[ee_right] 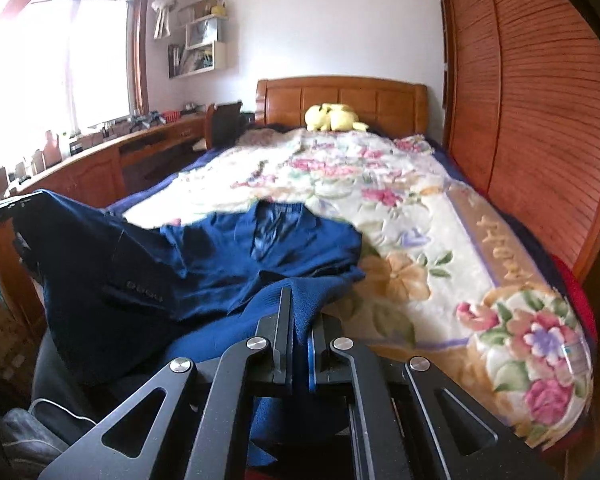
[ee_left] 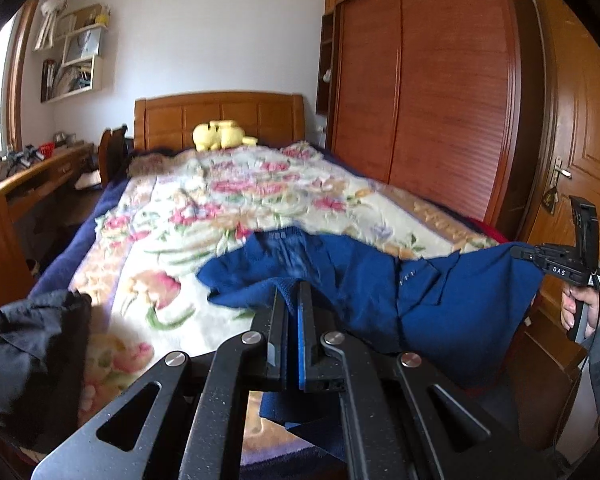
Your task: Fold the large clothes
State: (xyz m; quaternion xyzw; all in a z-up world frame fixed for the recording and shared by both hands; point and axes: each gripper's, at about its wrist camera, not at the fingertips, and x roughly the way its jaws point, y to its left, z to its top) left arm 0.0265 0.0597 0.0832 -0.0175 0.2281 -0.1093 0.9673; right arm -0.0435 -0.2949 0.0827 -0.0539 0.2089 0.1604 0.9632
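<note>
A: Where's the jacket (ee_left: 360, 280)?

B: Its collar end lies on the blanket (ee_left: 204, 208) near the foot of the bed; the near edge is lifted. The left hand-held gripper (ee_left: 293, 296) is clamped on a fold of the blue cloth at one side, the right hand-held gripper (ee_right: 300, 312) clamped on another at the other side.

A: So what could go wrong?

B: Mostly slip, I'd say. Each pinch takes only a narrow bite of cloth, so a sharp pull could drag the fabric out of one set of jaws and drop that corner.

A: And the fold itself?

B: Likely to go crooked. The sleeve with the cuff buttons (ee_right: 144, 290) hangs off to one side and could bunch underneath if the edge is carried forward unevenly. The fluffy blanket may grab the cloth too, dragging the collar (ee_right: 278, 216) out of line.

A: Anything nearby in the way?

B: A black garment (ee_left: 32, 340) sits just left; a wide sweep could catch it.
</note>
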